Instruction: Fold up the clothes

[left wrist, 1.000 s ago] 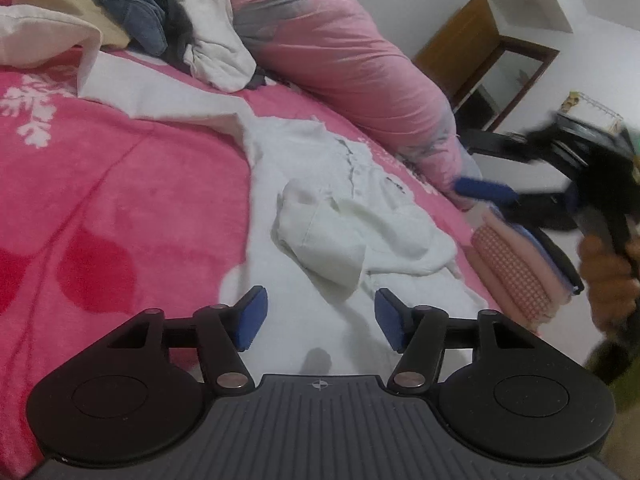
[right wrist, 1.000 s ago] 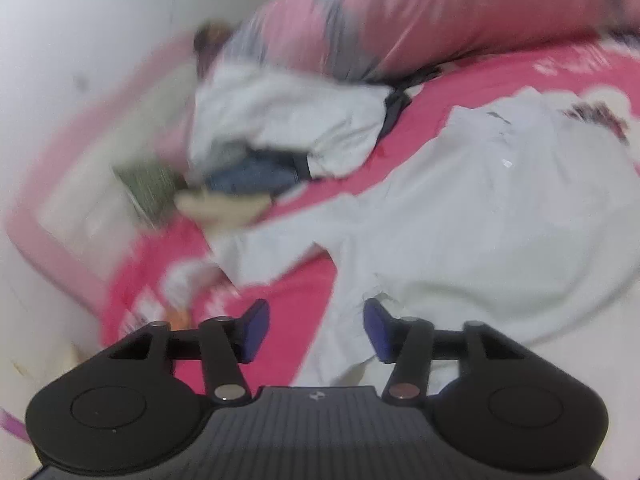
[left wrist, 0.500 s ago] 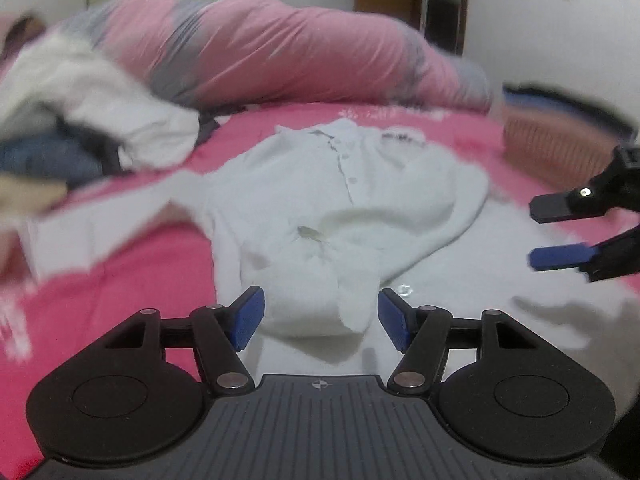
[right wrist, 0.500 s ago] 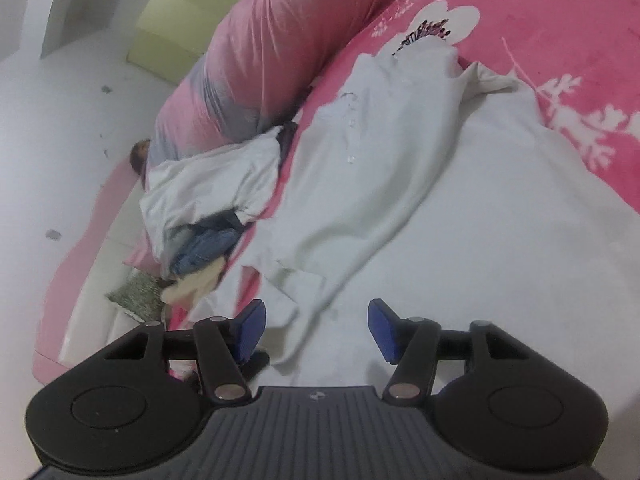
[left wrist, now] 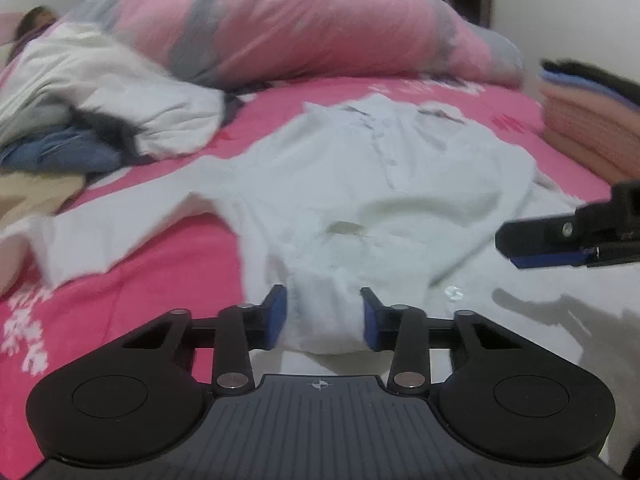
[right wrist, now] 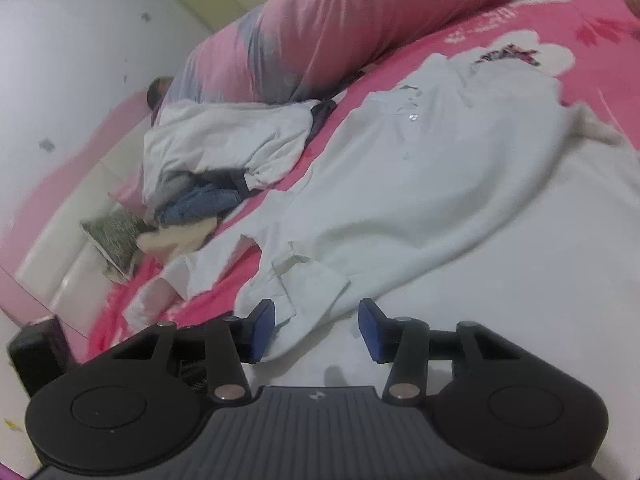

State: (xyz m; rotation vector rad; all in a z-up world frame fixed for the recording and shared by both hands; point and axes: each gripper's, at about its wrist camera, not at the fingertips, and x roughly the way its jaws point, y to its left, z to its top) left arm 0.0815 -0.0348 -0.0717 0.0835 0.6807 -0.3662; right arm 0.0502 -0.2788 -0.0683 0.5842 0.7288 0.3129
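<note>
1. Right now the big pink bed is holding everything, and the white shirt is lying on it with its buttons up and its collar pointing to the long pink pillow.
2. One sleeve is stretching out flat to the side, and the other sleeve is lying bunched across the bottom of the shirt.
3. A heap of other clothes is sitting near the pillow, and a neat folded stack is sitting at the far edge.
4. I am judging that I am working on the sleeve part of the fold, and that the bunched sleeve needs a pinch and a pull so it lies smooth.
5. I am holding my left gripper low over the bunched sleeve, with its blue pads wide apart on each side of the cloth and pinching nothing.
6. I am holding my right gripper low by the shirt's bottom edge, fingers spread and holding nothing.
</note>
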